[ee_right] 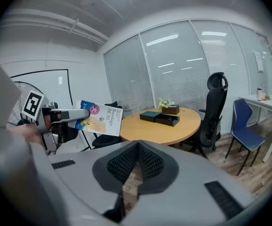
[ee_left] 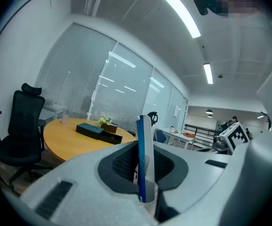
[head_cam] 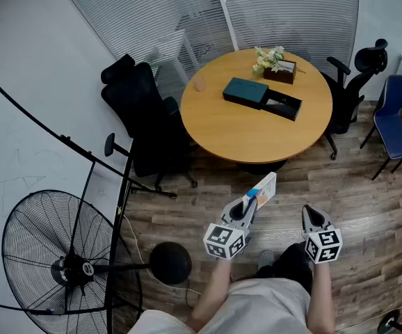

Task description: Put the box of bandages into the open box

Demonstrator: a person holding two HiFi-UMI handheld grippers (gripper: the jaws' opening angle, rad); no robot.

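My left gripper (head_cam: 250, 203) clamped on the box of bandages (ee_left: 144, 159), box upright, edge-on between both pads, my right gripper (ee_right: 137, 149) apparently closed on nothing, open box (head_cam: 283, 106) on the round table (head_cam: 236, 136), well apart.

- The near half of the round table (head_cam: 236, 134) is left bare, so the open box (head_cam: 284, 107) can be approached from the front.
- The open box is abutted on its left by a teal box (head_cam: 245, 92) and backed by a flower planter (head_cam: 276, 67).
- The table's sides are hemmed by black chairs (head_cam: 145, 117).
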